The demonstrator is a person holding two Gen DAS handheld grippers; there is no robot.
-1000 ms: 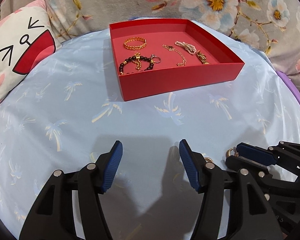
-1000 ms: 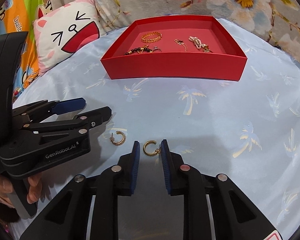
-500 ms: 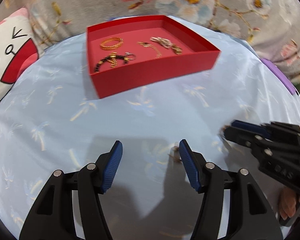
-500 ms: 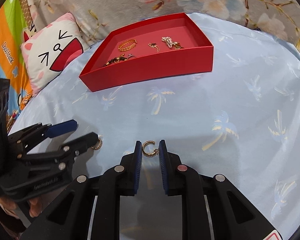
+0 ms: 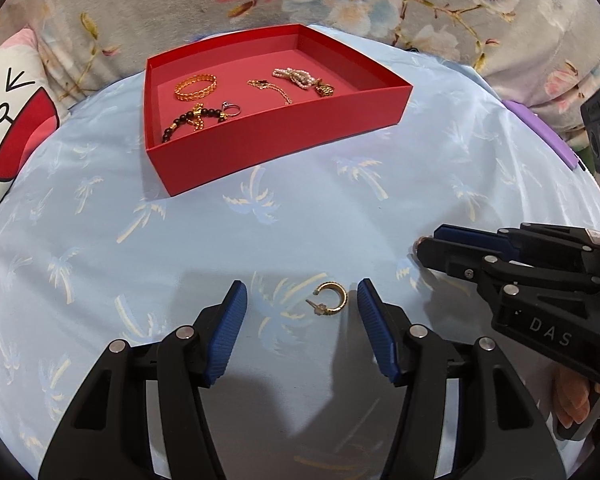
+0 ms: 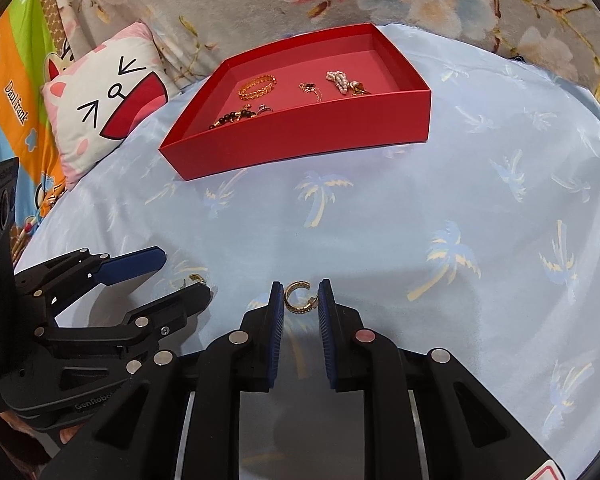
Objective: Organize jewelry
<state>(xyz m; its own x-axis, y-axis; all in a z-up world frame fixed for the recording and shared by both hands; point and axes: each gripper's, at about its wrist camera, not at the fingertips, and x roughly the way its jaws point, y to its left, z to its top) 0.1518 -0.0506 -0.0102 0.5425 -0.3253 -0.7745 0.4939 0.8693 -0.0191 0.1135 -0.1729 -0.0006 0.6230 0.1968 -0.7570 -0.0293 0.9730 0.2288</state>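
left wrist: hoop earring (image 5: 329, 300) lies between open left gripper (image 5: 300, 306) fingers (untouched).

Left wrist view: low over the blue cloth (image 5: 300, 220), looking forward along its two fingers (image 5: 224, 336); a gold hoop earring (image 5: 329, 299) lies just ahead between the tips. Red tray (image 5: 276, 136) sits well beyond the fingertips, slightly left.

Right wrist view: equally low and near, facing the same way; tray (image 6: 300, 140) again far ahead of its fingers (image 6: 274, 340).

Shared: tray, cloth, cat pillow (image 6: 104, 112). Each camera catches the other tool at its inner edge, right gripper (image 5: 432, 246) and left gripper (image 6: 180, 276).
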